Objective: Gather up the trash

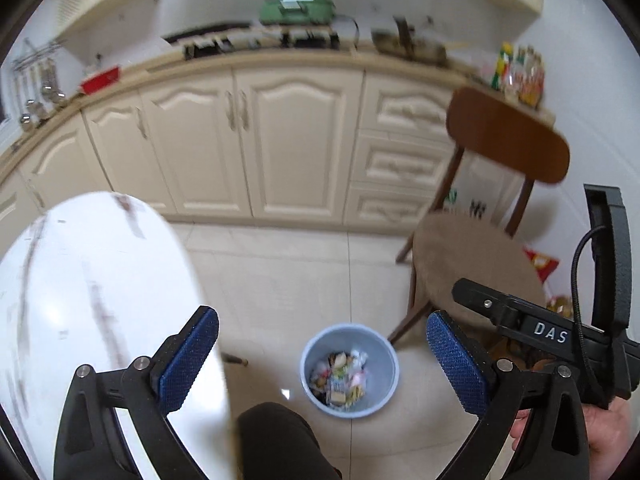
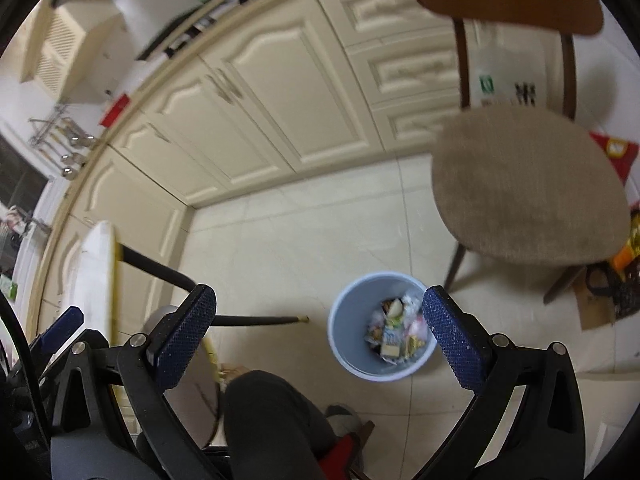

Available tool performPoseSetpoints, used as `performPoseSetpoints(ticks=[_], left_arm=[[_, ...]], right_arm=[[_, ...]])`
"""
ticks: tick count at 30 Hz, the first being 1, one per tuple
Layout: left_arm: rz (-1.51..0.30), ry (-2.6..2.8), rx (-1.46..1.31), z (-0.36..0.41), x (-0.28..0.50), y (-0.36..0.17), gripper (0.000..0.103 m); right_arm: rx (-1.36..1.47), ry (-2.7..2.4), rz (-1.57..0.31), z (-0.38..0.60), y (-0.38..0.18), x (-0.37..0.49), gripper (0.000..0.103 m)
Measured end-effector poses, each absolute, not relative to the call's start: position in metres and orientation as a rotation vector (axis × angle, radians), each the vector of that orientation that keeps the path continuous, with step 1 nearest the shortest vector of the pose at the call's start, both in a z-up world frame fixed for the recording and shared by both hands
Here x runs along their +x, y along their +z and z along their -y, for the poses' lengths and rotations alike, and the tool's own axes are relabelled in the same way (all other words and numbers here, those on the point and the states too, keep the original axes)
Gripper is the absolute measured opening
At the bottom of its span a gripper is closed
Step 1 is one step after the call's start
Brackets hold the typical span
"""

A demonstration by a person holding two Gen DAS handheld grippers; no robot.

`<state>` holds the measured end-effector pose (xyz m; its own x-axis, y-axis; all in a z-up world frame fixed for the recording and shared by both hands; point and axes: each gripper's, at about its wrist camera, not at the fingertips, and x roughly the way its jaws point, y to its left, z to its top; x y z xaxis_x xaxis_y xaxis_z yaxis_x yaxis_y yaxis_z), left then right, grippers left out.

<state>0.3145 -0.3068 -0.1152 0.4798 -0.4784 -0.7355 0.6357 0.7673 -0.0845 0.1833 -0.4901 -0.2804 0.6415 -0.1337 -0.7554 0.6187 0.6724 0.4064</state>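
Trash lies heaped in the pale blue bin on the tiled floor, near the wooden chair. Both the left gripper and the right gripper hang above the bin, jaws spread wide with nothing between them. The white bench looks bare, so collection seems largely done; a red wrapper behind the chair may remain.

Both 2 fisheye views look steeply down from well above the floor, along their own blue pads. Each faces the cream cabinets. They share the blue bin and the wooden chair.
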Motion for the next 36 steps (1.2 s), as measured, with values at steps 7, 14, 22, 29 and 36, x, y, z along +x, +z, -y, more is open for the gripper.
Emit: performPoseSetpoints(ticks=[7, 14, 22, 29, 36], left_arm=[[-0.656, -0.585, 0.107, 0.198, 0.263, -0.06, 0.102], [-0.495, -0.43, 0.039, 0.084, 0.186, -0.023, 0.102], [-0.384, -0.222, 0.004, -0.028, 0.098, 0.004, 0.102], [-0.305, -0.091, -0.022, -0.064, 0.025, 0.019, 0.102], [-0.253, -0.02, -0.009, -0.051, -0.036, 0.009, 0.102]], right_arm=[[0.574, -0.383, -0.655, 0.421, -0.204, 0.188, 0.103], [0.399, -0.255, -0.545, 0.313, -0.134, 0.195, 0.103], [0.201, -0.104, -0.439, 0.187, -0.074, 0.197, 0.103], [0.106, -0.048, -0.356, 0.107, -0.049, 0.19, 0.103], [0.054, -0.034, -0.315, 0.066, -0.04, 0.17, 0.103]])
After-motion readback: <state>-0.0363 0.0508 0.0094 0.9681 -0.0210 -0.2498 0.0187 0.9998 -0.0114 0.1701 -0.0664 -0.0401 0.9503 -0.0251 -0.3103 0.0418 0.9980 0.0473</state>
